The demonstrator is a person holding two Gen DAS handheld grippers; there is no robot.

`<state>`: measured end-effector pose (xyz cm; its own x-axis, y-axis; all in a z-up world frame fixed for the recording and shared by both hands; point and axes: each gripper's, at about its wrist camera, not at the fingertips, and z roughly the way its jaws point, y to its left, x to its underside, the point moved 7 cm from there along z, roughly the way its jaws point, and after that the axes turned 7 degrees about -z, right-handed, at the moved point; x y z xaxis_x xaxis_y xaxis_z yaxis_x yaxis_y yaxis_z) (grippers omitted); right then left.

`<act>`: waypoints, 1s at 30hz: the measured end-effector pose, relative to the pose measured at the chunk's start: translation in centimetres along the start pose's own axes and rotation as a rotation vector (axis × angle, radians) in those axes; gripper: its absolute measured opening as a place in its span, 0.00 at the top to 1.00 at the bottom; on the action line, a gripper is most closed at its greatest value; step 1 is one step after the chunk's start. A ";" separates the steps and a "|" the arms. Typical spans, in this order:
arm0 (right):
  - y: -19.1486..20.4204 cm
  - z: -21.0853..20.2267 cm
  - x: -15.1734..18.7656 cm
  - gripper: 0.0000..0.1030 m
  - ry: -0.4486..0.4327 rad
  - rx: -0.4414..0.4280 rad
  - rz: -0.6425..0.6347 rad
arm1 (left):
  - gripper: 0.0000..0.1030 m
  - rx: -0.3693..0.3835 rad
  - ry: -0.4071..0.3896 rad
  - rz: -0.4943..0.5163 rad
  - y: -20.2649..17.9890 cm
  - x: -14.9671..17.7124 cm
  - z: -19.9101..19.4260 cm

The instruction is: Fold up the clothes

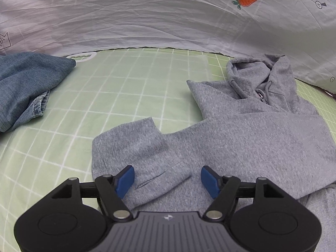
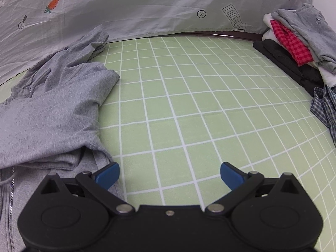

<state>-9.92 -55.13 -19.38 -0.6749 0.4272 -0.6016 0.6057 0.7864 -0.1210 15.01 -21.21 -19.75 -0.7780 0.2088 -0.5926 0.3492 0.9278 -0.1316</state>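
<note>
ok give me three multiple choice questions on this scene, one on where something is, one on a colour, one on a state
1. Where does the denim garment lie relative to the grey zip hoodie in the left wrist view?
A. on top of it
B. apart, to its left
C. under it

2. What colour is the checked garment in the clothes pile?
A. red
B. yellow
C. purple

3. How does the left gripper stand?
A. shut on the hood
B. shut on a sleeve
C. open over the hoodie

Answers:
1. B, green grid sheet shows between the two.
2. A, red check shows between grey and black layers.
3. C, the blue jaws stand wide apart with grey fabric between them, nothing gripped; the right gripper is open too.
</note>
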 end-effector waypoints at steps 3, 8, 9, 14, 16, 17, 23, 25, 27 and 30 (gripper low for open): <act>0.6 -0.2 -0.1 0.00 -0.007 0.001 -0.036 | 0.50 -0.043 -0.041 0.012 0.3 0.1 -0.2; 1.0 -0.1 0.1 0.00 -0.003 -0.020 -0.022 | 0.88 -0.041 -0.020 -0.053 1.4 -0.9 -0.3; 0.9 0.0 0.3 0.00 0.005 -0.023 -0.011 | 0.88 -0.035 -0.011 -0.077 1.6 -1.2 -0.3; 0.7 0.4 0.9 0.00 0.015 -0.023 0.026 | 0.89 0.062 -0.048 -0.122 -0.3 -3.1 -2.4; 0.5 0.3 0.9 0.00 0.010 -0.018 0.033 | 0.89 0.124 -0.059 -0.123 -2.0 -3.8 -3.5; 0.3 0.3 0.9 0.00 0.008 -0.013 0.038 | 0.89 0.167 -0.055 -0.124 -3.1 -4.2 -4.0; -1.3 0.3 0.9 0.00 0.000 0.025 0.082 | 0.80 0.398 -0.073 0.025 -12.8 -5.4 -7.2; -1.8 0.2 0.8 0.00 -0.005 0.035 0.096 | 0.62 0.399 -0.056 0.102 -15.0 -4.6 -6.8; -2.2 -0.2 0.5 0.00 -0.023 0.038 0.105 | 0.41 0.373 -0.040 0.160 -16.2 -3.8 -6.4; -2.4 -1.3 -0.6 0.00 -0.071 0.044 0.101 | 0.20 0.322 -0.047 0.159 -15.3 -3.2 -6.2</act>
<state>-11.54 -56.67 -17.71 -0.5790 0.4696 -0.6665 0.6880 0.7201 -0.0903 8.94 -34.17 -10.92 -0.6785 0.3208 -0.6608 0.6161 0.7385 -0.2741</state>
